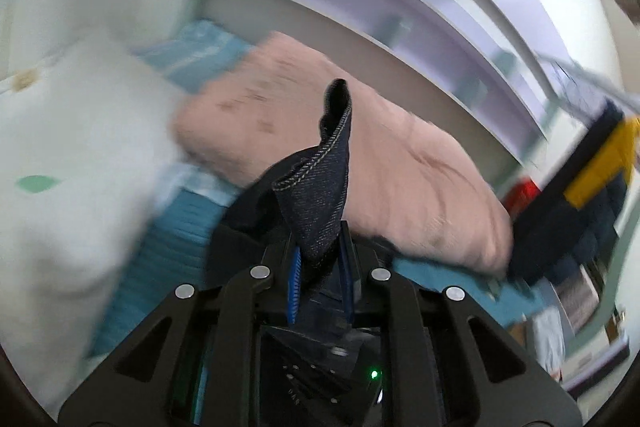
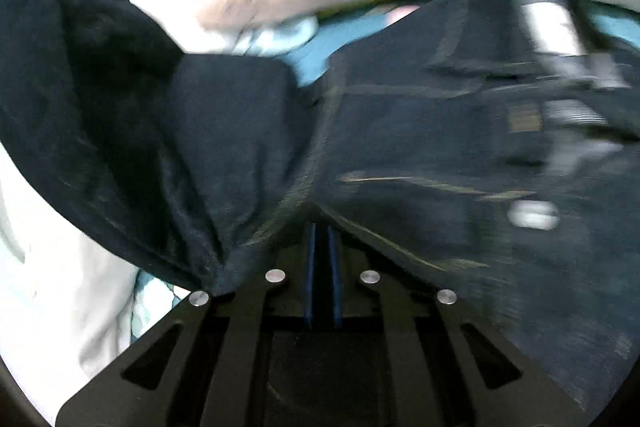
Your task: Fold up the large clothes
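Observation:
Dark blue jeans are held by both grippers. In the left wrist view my left gripper [image 1: 320,263] is shut on a stitched hem of the jeans [image 1: 320,195], which sticks up past the fingers. In the right wrist view my right gripper [image 2: 322,231] is shut on the jeans [image 2: 400,147]; the denim spreads away from the blue pads, filling most of the view, with seams and a white label [image 2: 552,27] at the upper right. The fingertips are hidden under the cloth. Both views are blurred by motion.
A pink folded quilt [image 1: 360,155] lies on a teal bed sheet [image 1: 176,239] ahead of the left gripper, with a white patterned pillow [image 1: 72,147] at left. White shelves [image 1: 400,7] stand behind. Dark and yellow clothes [image 1: 588,187] hang at right.

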`<control>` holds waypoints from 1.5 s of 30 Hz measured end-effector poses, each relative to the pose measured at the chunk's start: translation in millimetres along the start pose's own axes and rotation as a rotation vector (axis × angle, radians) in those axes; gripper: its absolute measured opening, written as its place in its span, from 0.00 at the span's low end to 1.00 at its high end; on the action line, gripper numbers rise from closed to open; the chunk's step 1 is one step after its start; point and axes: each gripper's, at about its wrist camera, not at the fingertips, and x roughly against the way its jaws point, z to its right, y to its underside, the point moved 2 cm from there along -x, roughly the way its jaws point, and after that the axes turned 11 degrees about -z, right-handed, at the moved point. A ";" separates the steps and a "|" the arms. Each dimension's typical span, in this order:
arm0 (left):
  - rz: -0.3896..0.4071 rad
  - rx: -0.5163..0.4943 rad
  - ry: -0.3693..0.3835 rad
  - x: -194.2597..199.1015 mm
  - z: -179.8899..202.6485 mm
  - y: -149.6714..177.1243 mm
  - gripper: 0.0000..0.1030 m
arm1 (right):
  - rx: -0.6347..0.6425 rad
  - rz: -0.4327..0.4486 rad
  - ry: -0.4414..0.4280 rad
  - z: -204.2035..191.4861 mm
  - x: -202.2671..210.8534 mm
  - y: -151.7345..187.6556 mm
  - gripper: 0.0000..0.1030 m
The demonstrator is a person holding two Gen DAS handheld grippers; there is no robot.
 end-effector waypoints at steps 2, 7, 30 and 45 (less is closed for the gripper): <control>-0.045 -0.029 0.026 -17.9 28.5 5.7 0.16 | -0.021 0.068 0.036 19.2 33.4 5.5 0.08; -0.146 -0.098 0.044 -85.3 92.9 30.5 0.16 | -0.132 0.212 0.138 105.6 108.0 17.8 0.08; -0.420 -0.117 0.239 -171.1 120.6 116.2 0.83 | -0.329 0.198 0.165 247.0 144.0 20.8 0.11; -0.558 -0.044 -0.226 -208.2 -30.2 116.0 0.80 | -0.135 -0.081 0.044 208.3 69.0 -20.2 0.06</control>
